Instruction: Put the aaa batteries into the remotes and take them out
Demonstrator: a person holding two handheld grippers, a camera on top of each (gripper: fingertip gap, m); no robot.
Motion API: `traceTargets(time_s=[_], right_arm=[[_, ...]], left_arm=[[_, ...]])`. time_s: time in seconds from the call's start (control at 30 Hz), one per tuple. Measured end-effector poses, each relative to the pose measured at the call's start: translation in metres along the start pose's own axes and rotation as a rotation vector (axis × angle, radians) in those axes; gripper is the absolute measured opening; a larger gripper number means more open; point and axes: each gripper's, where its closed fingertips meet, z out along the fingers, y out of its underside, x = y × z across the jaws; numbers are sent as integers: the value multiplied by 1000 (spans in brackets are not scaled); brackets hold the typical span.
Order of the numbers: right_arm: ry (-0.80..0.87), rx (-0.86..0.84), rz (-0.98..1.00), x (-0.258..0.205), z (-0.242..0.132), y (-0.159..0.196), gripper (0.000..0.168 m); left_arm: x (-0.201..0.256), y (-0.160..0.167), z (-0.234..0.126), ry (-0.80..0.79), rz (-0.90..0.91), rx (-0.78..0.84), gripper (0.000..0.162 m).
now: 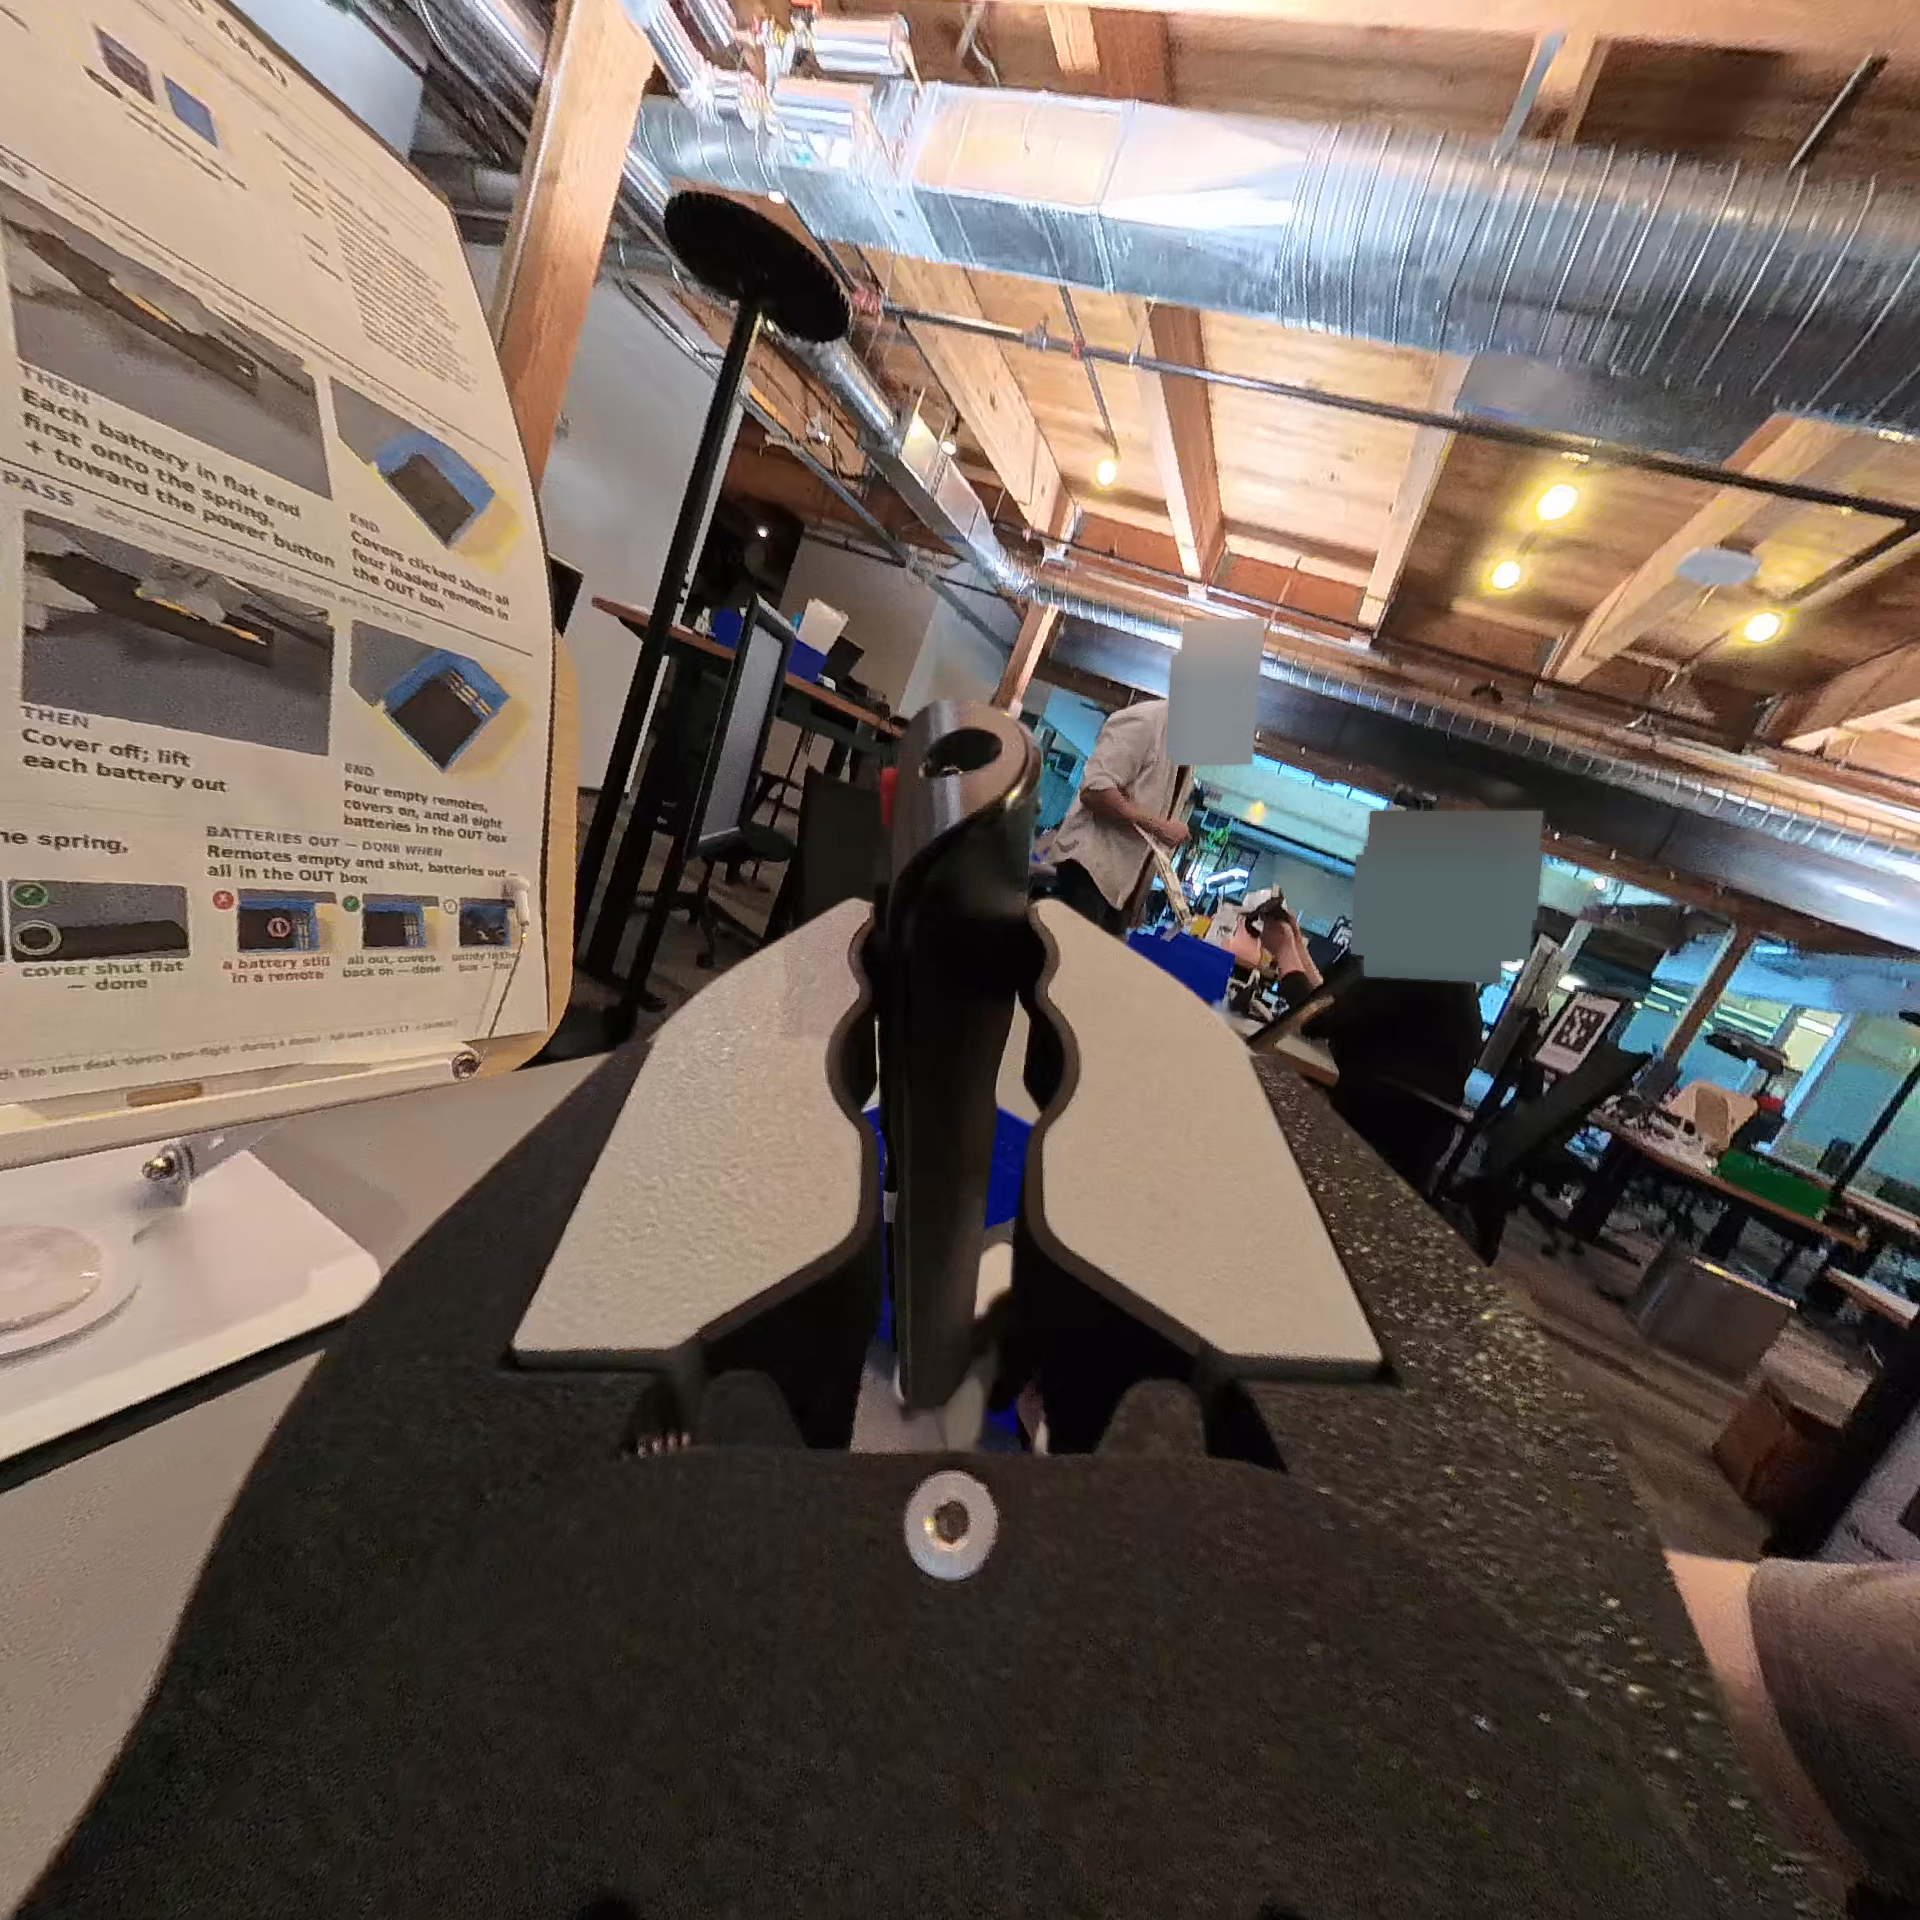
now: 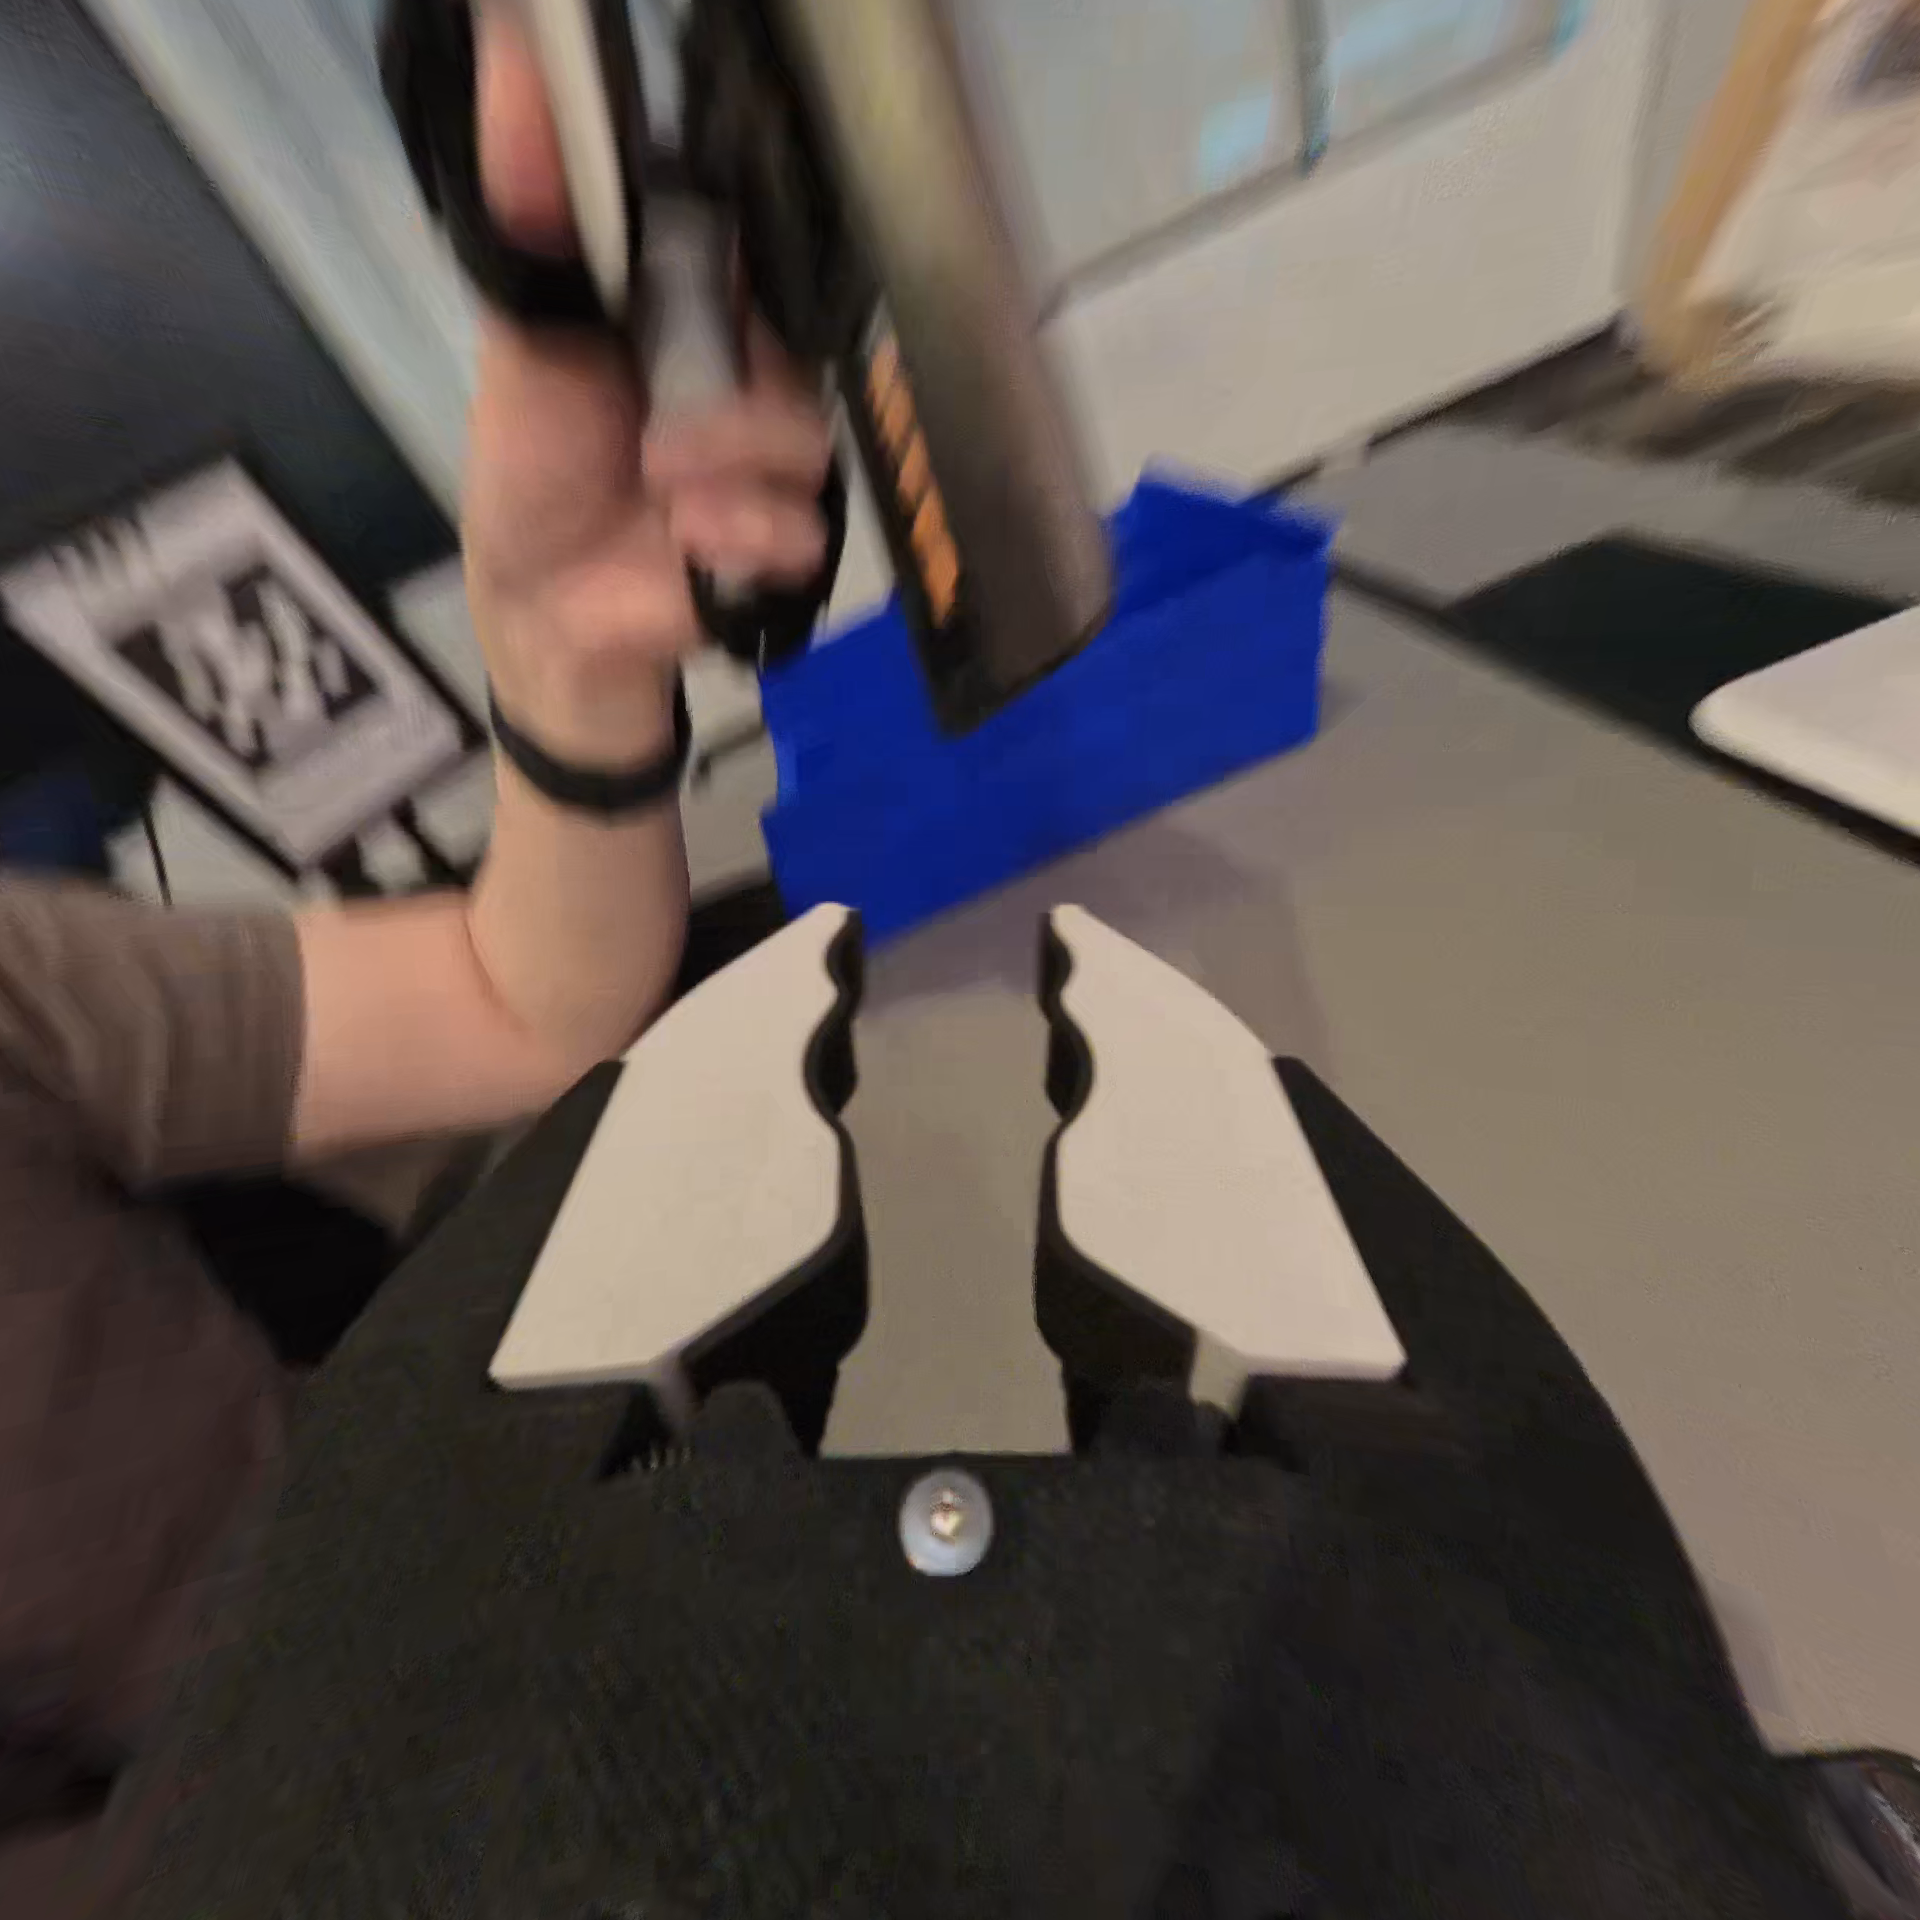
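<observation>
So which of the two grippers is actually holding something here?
The left gripper: its jaws are clamped on a dark remote standing upright between them. The right gripper is open, with only bare grey table showing in its gap.

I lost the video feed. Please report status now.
Left gripper shut on remote, raised. Right gripper open, empty. Blue bin behind. Nothing blocking.

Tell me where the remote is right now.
The remote stands clamped between the left claw fingers; in the right wrist view it hangs top centre, above the blue bin.
</observation>
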Motion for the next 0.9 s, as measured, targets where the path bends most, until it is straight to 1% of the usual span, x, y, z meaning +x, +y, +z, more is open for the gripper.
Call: traceTargets(time_s=[0.03, 0.07, 0.13, 0.27, 0.4, 0.47, 0.53, 0.6, 0.63, 0.67, 0.73, 0.77, 0.83, 0.9], right_arm=[[7, 101, 50, 5, -8, -14, 45], [10, 170, 94, 9, -14, -23, 50], [13, 245, 173, 17, -20, -30, 63], [-65, 335, 346, 17, -19, -33, 77], [-128, 369, 479, 19, -14, -26, 75], [-140, 392, 499, 24, -15, -25, 75], [-75, 357, 429, 36, -15, -17, 72], [57, 210, 304, 57, -13, 5, 68], [99, 135, 247, 63, -13, 14, 65], [109, 106, 209, 64, -13, 17, 63], [80, 168, 185, 56, -14, 5, 63], [66, 209, 207, 51, -14, -2, 63], [9, 289, 312, 39, -13, -13, 65], [-47, 375, 430, 32, -12, -20, 73]], left_arm=[[2, 1, 1, 9, -7, 8, 24], [3, 2, 3, 18, -16, 16, 24], [7, 7, 6, 35, -27, 21, 24], [10, 19, 14, 36, -24, 9, 24], [6, 29, 18, 27, -31, -22, 24], [2, 30, 18, 17, -29, -27, 24], [-4, 26, 15, -12, -12, -26, 24], [-8, 17, 9, -40, 33, -21, 24], [-9, 12, 7, -52, 57, -20, 24], [-10, 7, 4, -66, 81, -10, 24], [-9, -1, 0, -82, 122, 17, 24], [-7, -2, 0, -79, 131, 25, 24], [-3, 2, 3, -61, 128, 33, 24], [1, 12, 10, -40, 116, 43, 24]])
